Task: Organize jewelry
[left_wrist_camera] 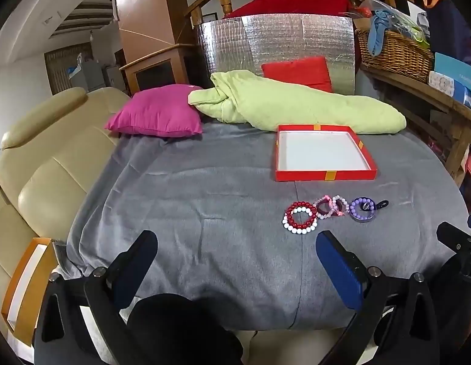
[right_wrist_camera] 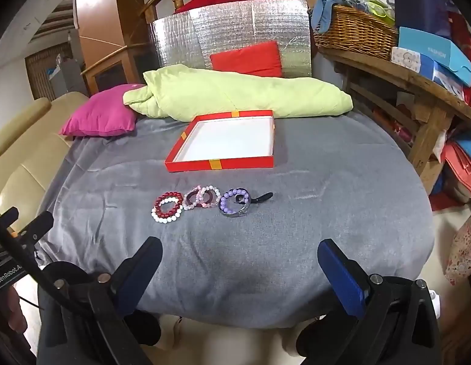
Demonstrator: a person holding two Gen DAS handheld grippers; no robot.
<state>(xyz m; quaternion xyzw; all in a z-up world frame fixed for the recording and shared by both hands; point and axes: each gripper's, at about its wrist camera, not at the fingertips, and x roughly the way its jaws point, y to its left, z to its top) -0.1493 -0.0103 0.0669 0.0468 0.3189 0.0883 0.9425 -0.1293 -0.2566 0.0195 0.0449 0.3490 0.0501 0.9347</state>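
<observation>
1. Left gripper (left_wrist_camera: pixel 237 245) – jaws spread wide, nothing between them, held above the near edge of the grey cloth (left_wrist_camera: pixel 205 213). Right gripper (right_wrist_camera: pixel 240 251) the same: released, empty, low over the near edge.
2. Jewelry lies in a tight row on the cloth, beyond both grippers and short of the box. From the left: red bead bracelet (right_wrist_camera: pixel 168 205) overlapping a white bead bracelet (right_wrist_camera: pixel 165 217); a pink and dark-red cluster (right_wrist_camera: pixel 202 198); a purple bead bracelet (right_wrist_camera: pixel 231 202) sitting inside a metal bangle (right_wrist_camera: pixel 235 213); a small black piece (right_wrist_camera: pixel 261 198) at the right end.
3. Red box (right_wrist_camera: pixel 220 164), open, white floor bare, just behind the row. No piece moved yet, by my reading.
4. Risks: pieces touch or nest – closing on one bracelet may drag its neighbour along. Beads are round and likely slick; a pinch on a single bead could slip. The soft cloth may bunch under the fingertips.
5. Far: green blanket (left_wrist_camera: pixel 296 106), pink cushion (left_wrist_camera: pixel 156 112), not involved.
</observation>
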